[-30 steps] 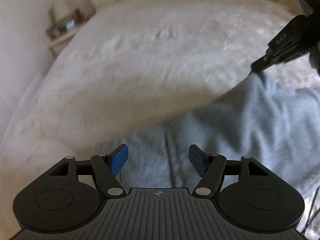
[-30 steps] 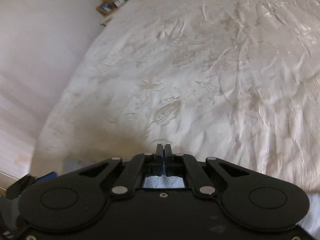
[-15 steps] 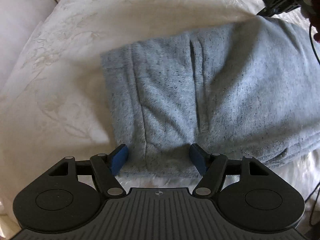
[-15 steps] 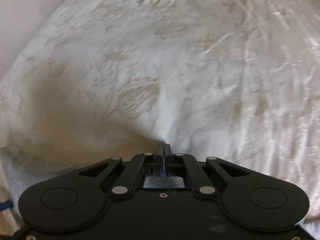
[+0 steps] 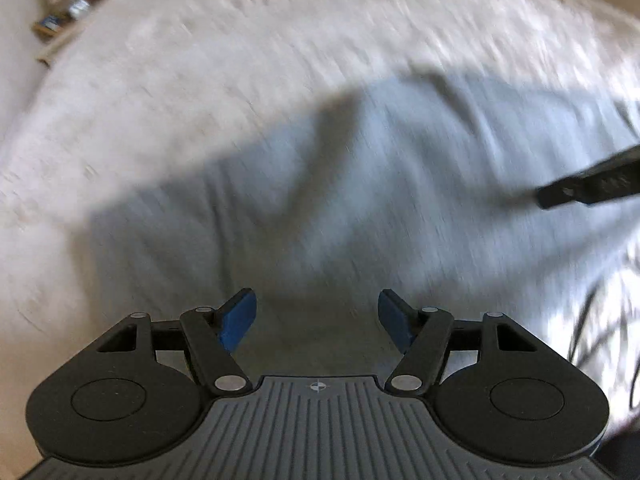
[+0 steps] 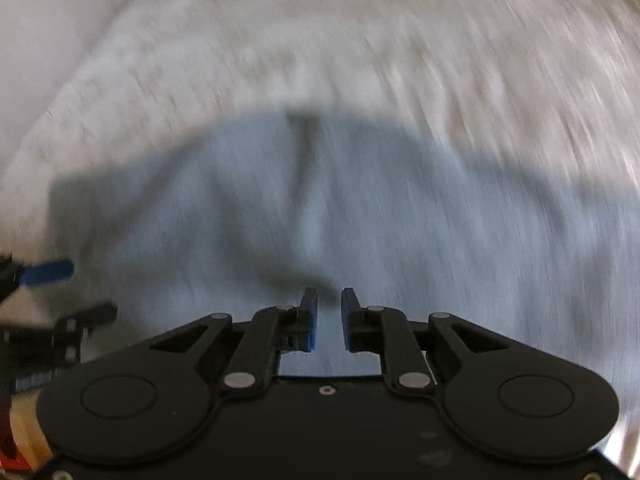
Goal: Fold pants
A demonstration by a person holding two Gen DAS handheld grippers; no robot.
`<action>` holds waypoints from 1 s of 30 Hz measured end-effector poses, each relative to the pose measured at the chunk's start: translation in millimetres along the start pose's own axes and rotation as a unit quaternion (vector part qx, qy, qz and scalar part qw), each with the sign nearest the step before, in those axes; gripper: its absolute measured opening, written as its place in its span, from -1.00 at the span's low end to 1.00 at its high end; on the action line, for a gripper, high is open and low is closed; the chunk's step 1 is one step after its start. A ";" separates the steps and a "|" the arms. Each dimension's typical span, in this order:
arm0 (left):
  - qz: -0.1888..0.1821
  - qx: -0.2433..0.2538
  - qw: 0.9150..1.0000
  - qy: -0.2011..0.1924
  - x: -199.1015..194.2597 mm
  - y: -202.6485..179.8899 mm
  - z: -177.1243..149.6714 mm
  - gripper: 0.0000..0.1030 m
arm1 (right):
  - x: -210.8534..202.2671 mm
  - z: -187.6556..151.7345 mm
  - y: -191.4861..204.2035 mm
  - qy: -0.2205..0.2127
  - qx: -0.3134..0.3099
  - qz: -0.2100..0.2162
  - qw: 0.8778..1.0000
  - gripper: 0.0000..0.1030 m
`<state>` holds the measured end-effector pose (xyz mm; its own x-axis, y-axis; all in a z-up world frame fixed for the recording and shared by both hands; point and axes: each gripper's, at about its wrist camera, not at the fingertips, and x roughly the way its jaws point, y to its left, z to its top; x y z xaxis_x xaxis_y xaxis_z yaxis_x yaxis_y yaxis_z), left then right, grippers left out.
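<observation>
Our left gripper point(image 5: 318, 318) has its blue pads point(image 5: 237, 320) spread wide with nothing between them, poised over the near edge of the grey pants point(image 5: 360, 184). Our right gripper point(image 6: 329, 318) shows its pads point(image 6: 310, 320) parted by a narrow gap, also gripping nothing, above the same fabric point(image 6: 360, 220). A small crosshair mark sits on the ribbed body of the left gripper; we can read no lettering anywhere, and the marks on the black finger of the right gripper point(image 5: 592, 188) entering from the right edge are too blurred to make out.

The pants lie folded into a broad slab on the white embroidered bedspread point(image 5: 240, 60), a vertical seam running down their middle. Both views are smeared with motion. A bedside shelf point(image 5: 64, 24) with small items sits at the far left corner. From the right wrist view, the left gripper point(image 6: 48, 272) pokes in at the left edge, beside the pants.
</observation>
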<state>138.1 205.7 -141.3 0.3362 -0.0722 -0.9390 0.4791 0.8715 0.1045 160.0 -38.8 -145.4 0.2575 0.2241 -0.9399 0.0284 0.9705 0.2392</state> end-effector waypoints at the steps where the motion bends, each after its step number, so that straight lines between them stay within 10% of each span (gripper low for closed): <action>1: -0.005 0.003 1.000 0.022 7.6 -2.3 -7.0 0.30 | 1.4 -16.7 -4.7 0.016 0.009 -0.010 1.000 -0.69; 11: -0.003 -0.020 1.000 0.009 -6.8 -6.1 12.2 0.28 | -36.3 -64.9 -42.7 -0.006 0.072 -0.002 0.997 -0.58; 18: -0.010 -0.067 0.998 -0.001 -2.0 -63.1 52.5 0.28 | -57.0 -26.9 -99.6 -0.051 0.022 -0.002 0.998 -0.38; 30: 0.006 -0.147 0.982 0.115 34.0 -118.5 34.9 0.30 | -42.5 69.7 -183.6 -0.067 -0.141 0.023 0.987 0.24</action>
<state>121.0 83.0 -174.2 0.1327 0.0209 -0.9909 0.2090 0.9767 0.0486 211.2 -232.7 -132.4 0.3781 0.2741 -0.8843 -0.2521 0.9496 0.1865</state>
